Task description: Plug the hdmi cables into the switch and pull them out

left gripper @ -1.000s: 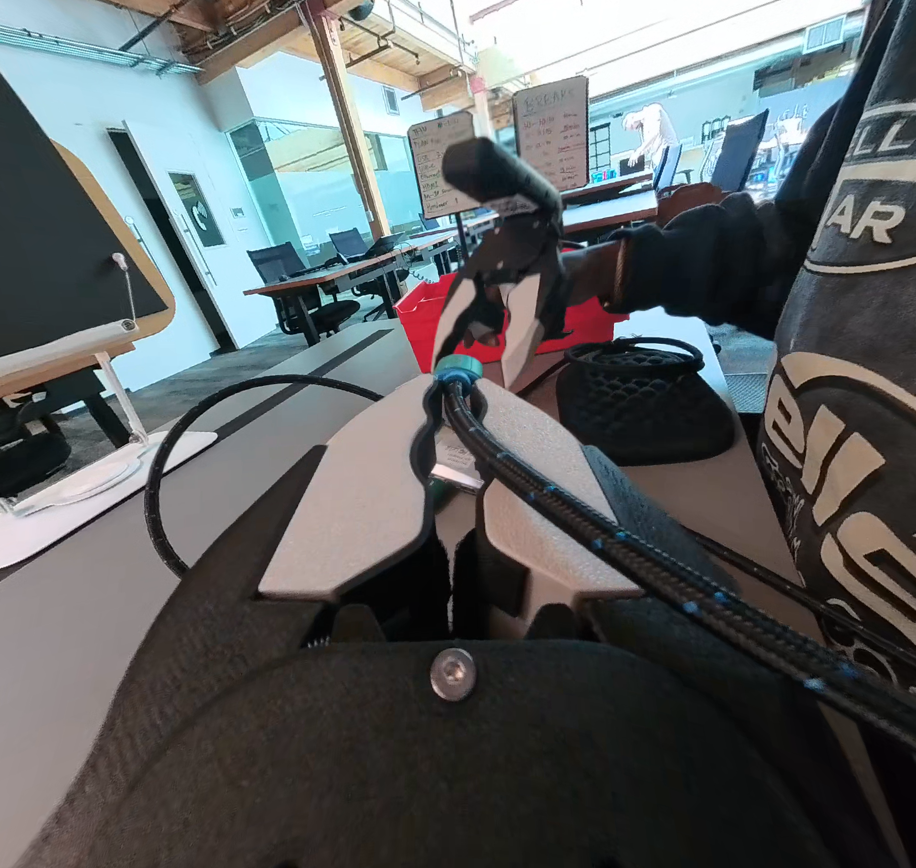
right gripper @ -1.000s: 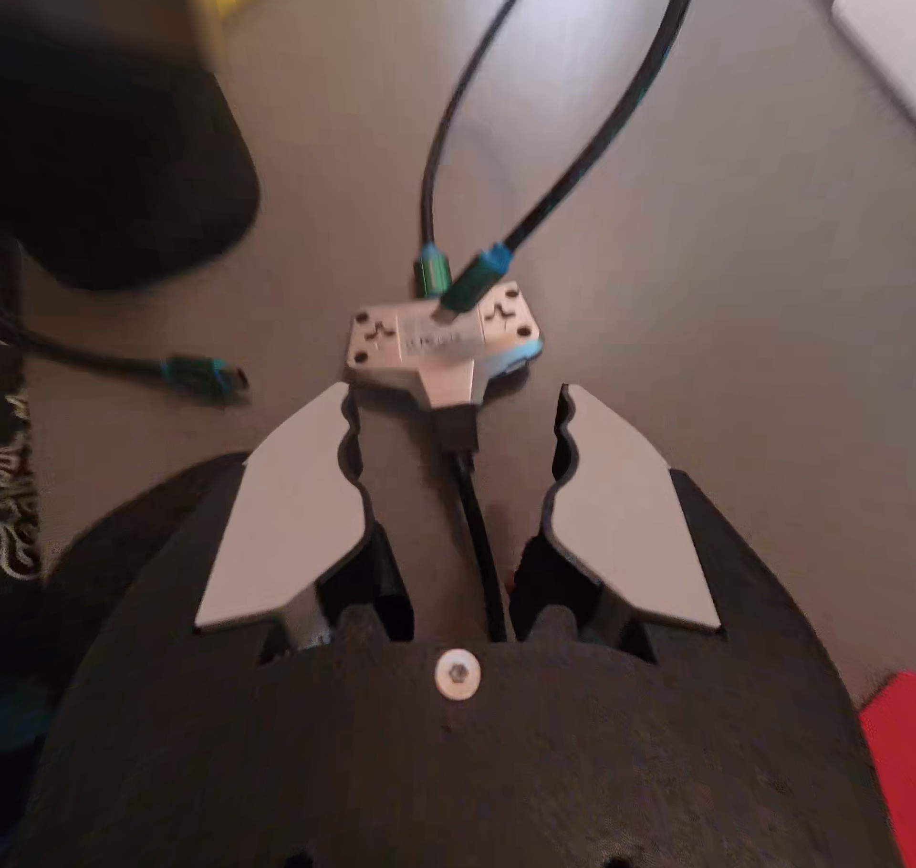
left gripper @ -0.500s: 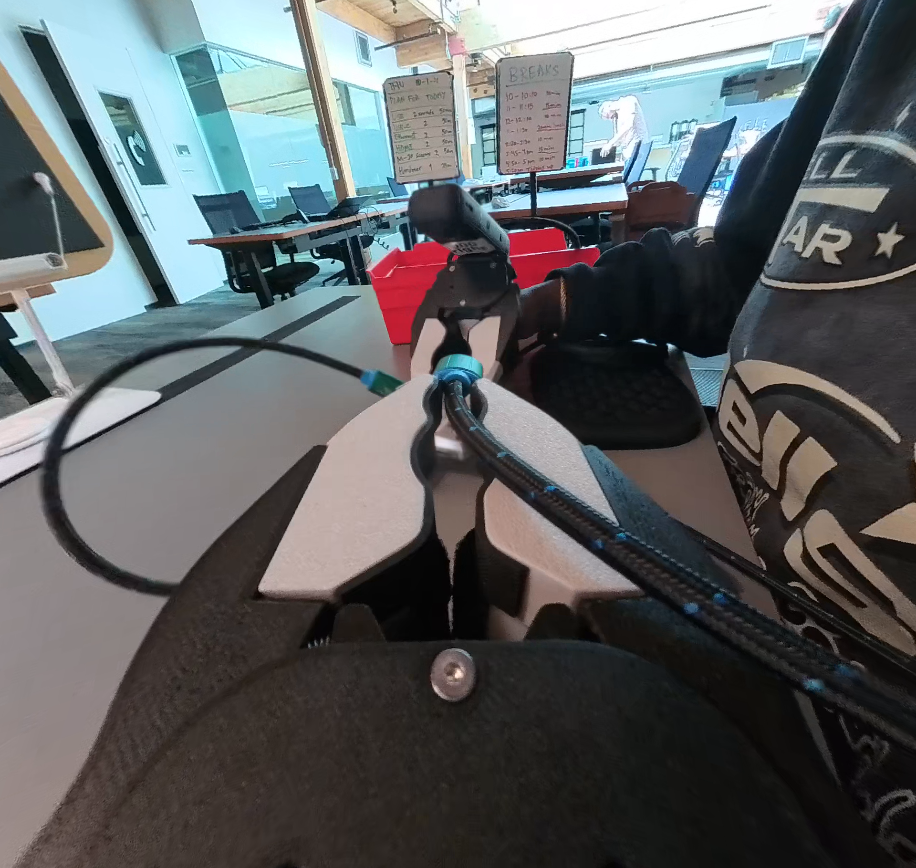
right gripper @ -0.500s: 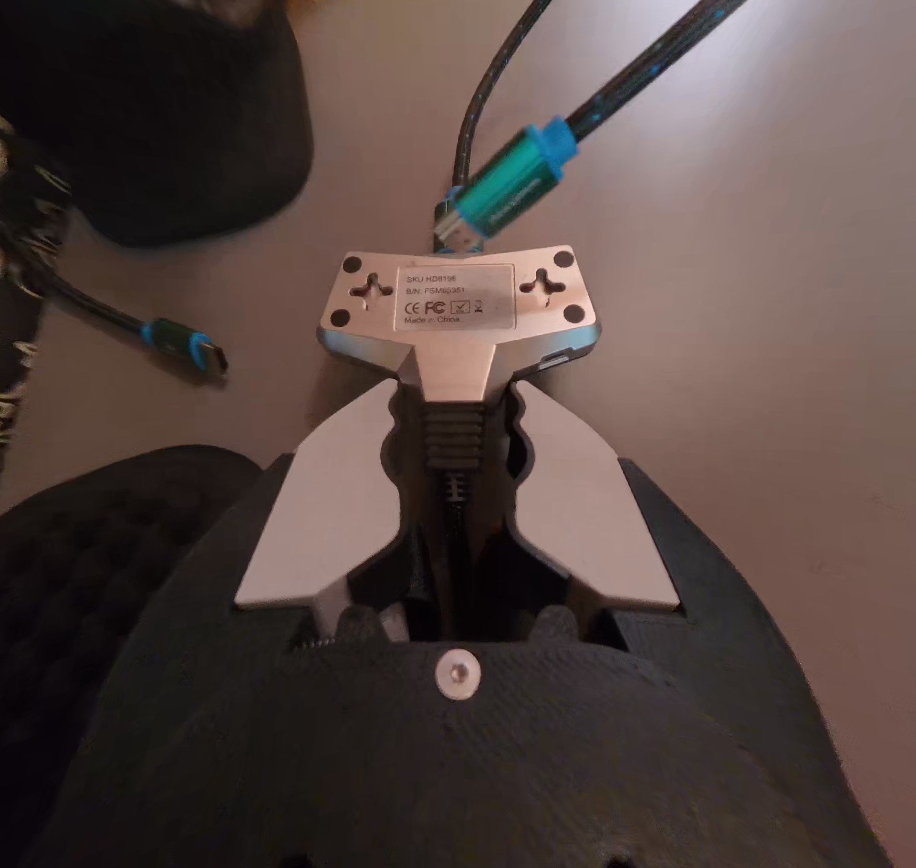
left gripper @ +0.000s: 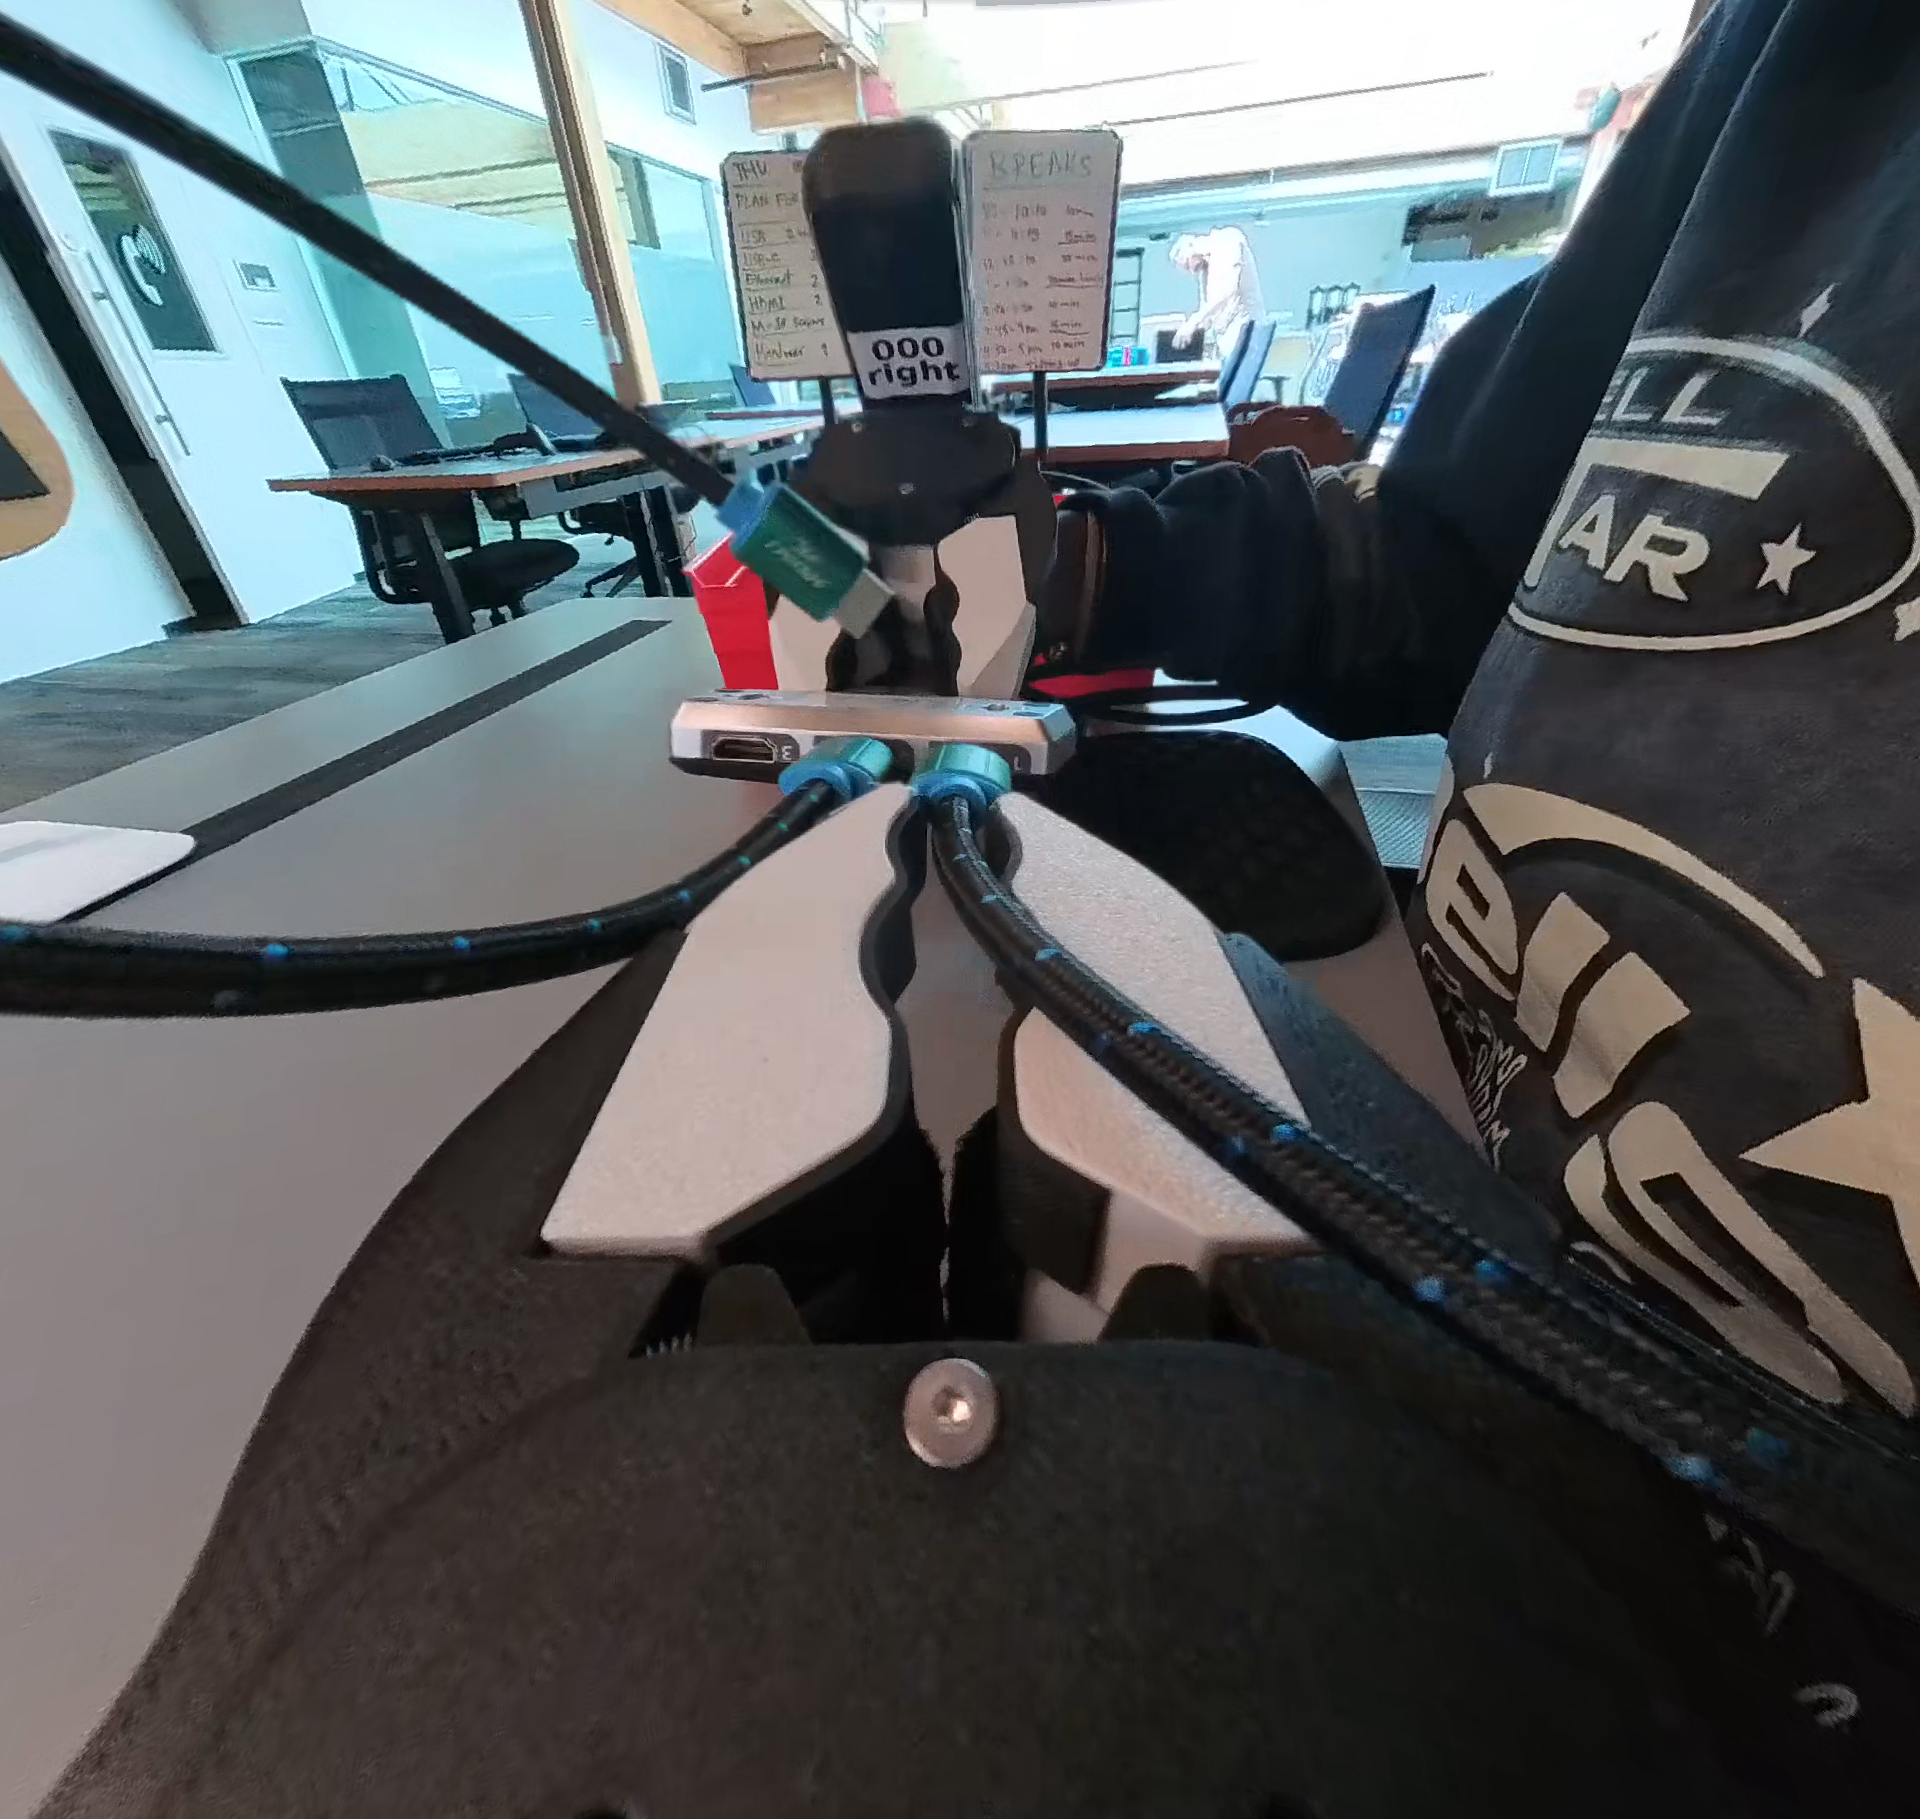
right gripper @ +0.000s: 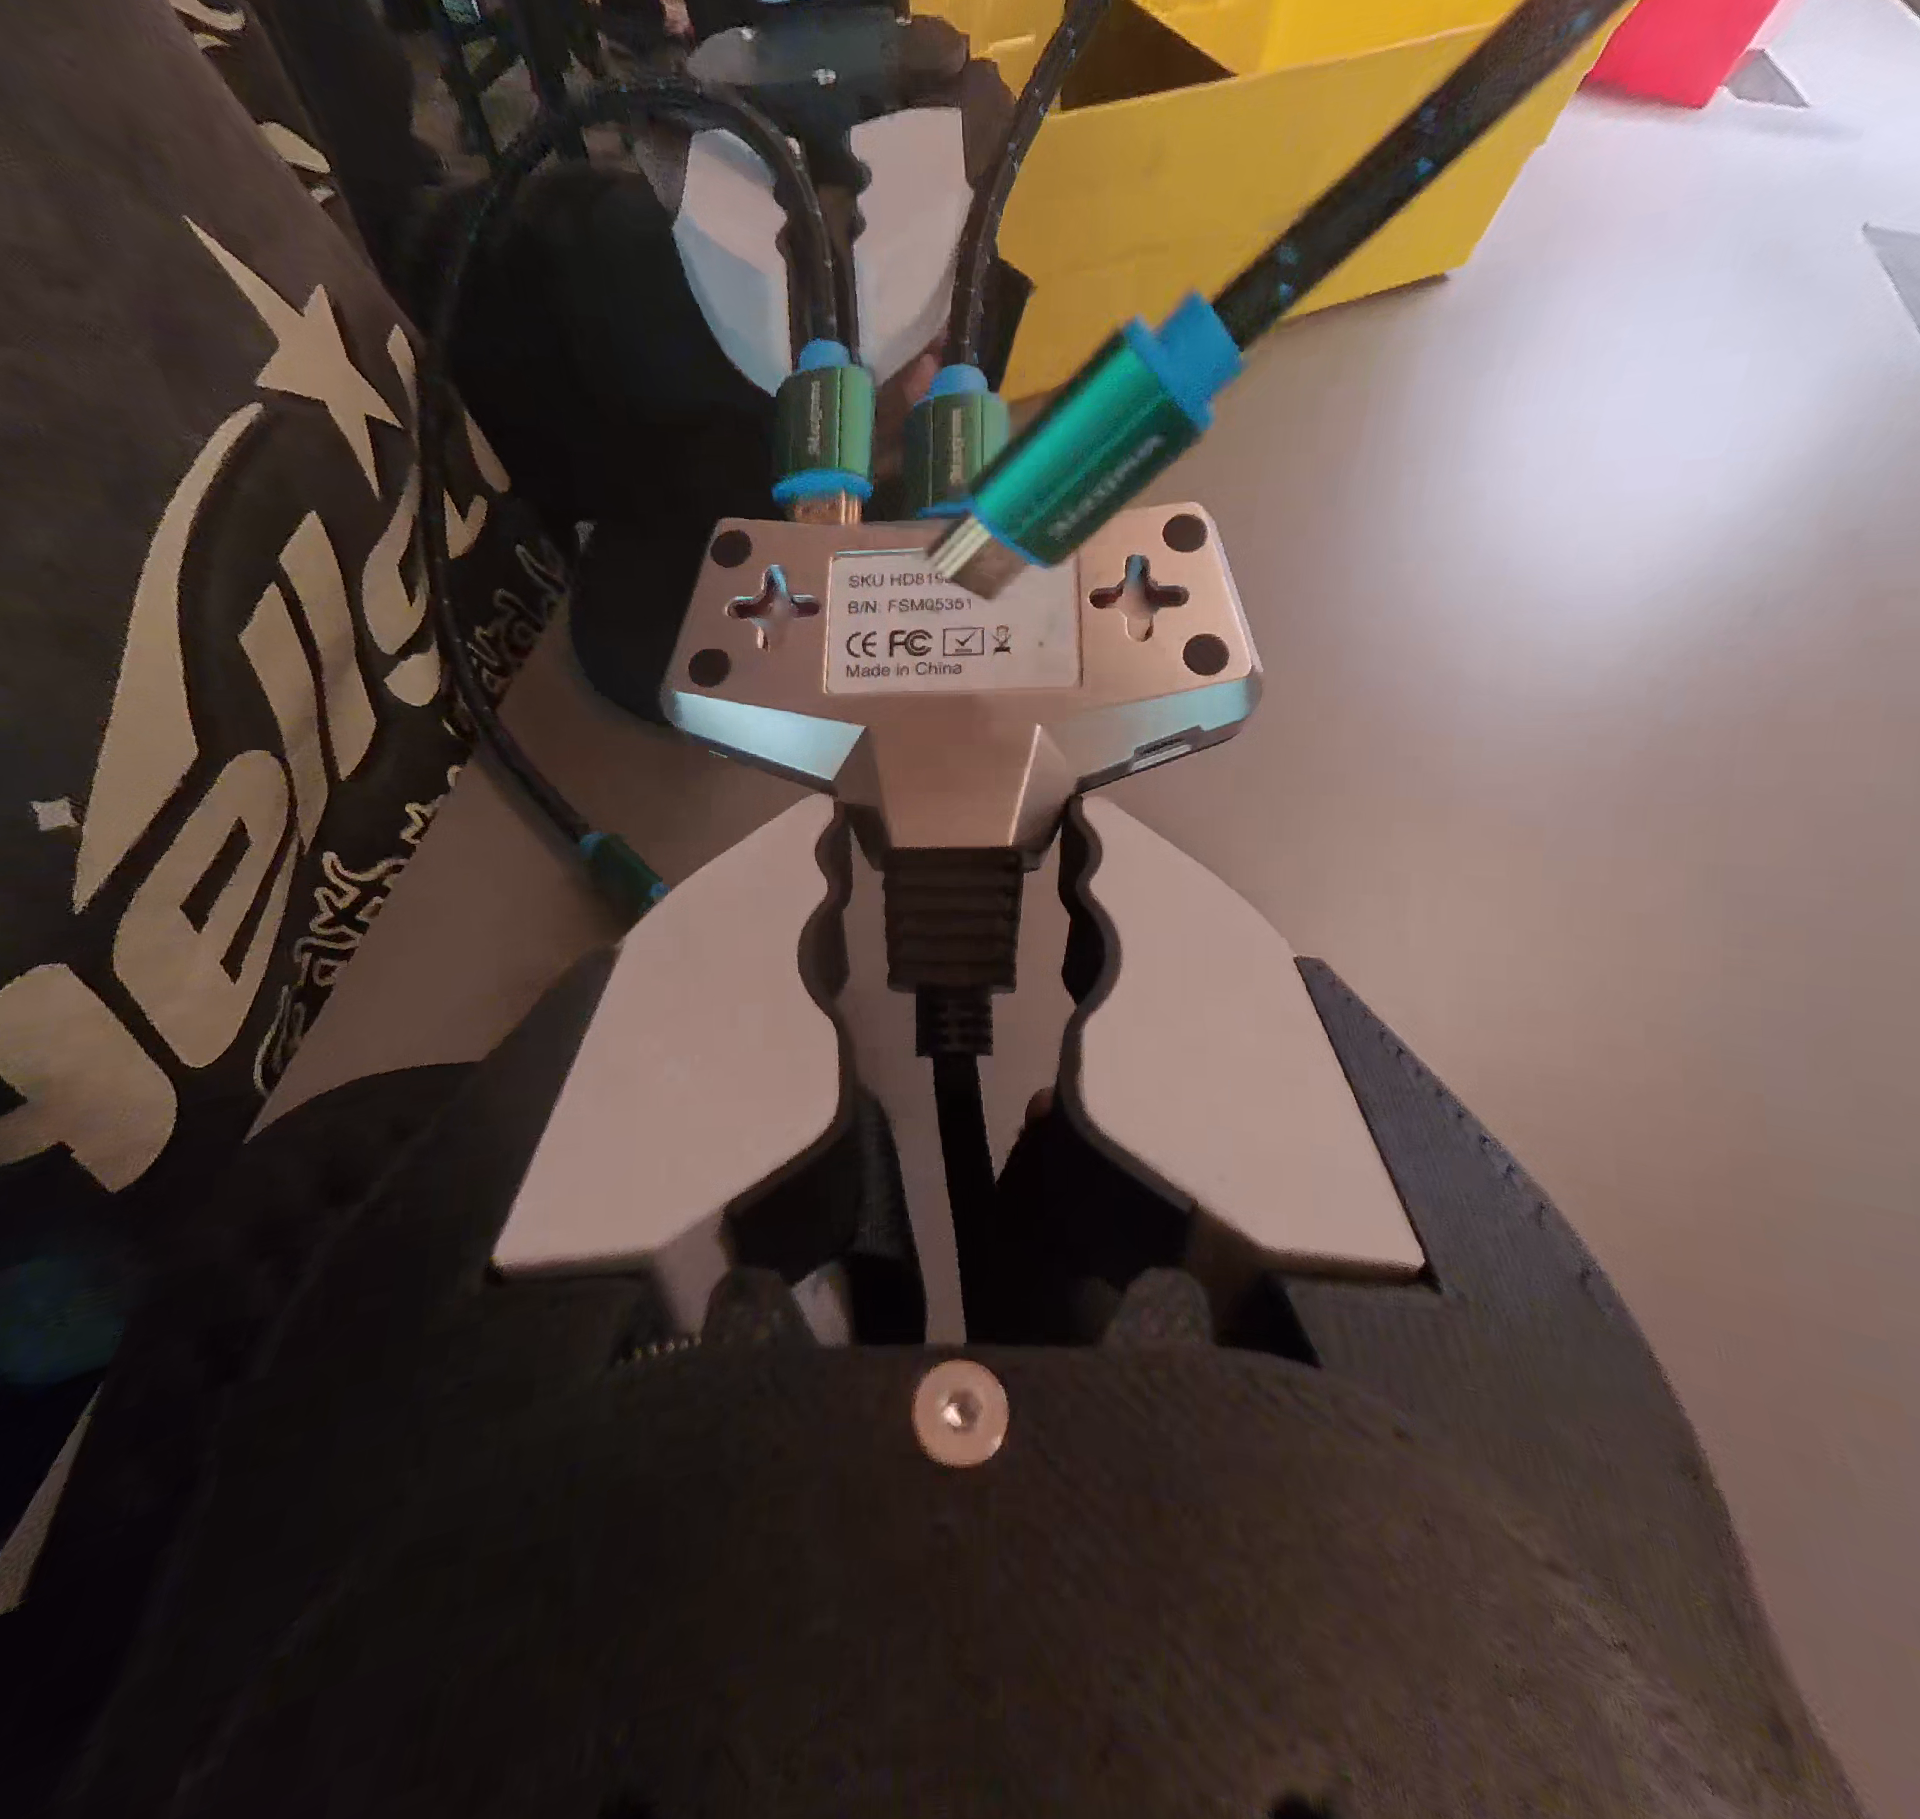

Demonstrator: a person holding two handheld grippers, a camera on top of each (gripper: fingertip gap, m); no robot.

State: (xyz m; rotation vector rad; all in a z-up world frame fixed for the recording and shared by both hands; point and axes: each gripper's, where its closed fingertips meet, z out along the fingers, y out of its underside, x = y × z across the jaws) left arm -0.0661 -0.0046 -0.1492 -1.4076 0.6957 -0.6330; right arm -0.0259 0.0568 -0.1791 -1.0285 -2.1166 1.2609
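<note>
My right gripper [right gripper: 951, 819] is shut on the neck of the silver HDMI switch [right gripper: 1164, 616] and holds it above the grey table, underside up. My left gripper [left gripper: 940, 834] is shut on a black braided HDMI cable [left gripper: 1195, 1073]. Its green plug [left gripper: 961, 767] sits at the switch's [left gripper: 873, 720] end port, with gold tip still showing in the right wrist view [right gripper: 821, 439]. A second plug [right gripper: 951, 439] is in the middle port. The third port [left gripper: 743, 749] is open. A loose green plug [right gripper: 1091, 460] hangs over the switch.
A yellow bin [right gripper: 1247, 107] and a red bin [right gripper: 1714, 3] stand behind the switch. A black padded case [left gripper: 1226, 834] lies on the table beside the person's dark printed sweatshirt [left gripper: 1662, 834]. Another plug [right gripper: 623, 870] lies on the table. A white pad [left gripper: 73, 865] lies far left.
My right gripper closed on the switch's neck and lifted it off the table. My left gripper brought its plug up to the switch's end port.
</note>
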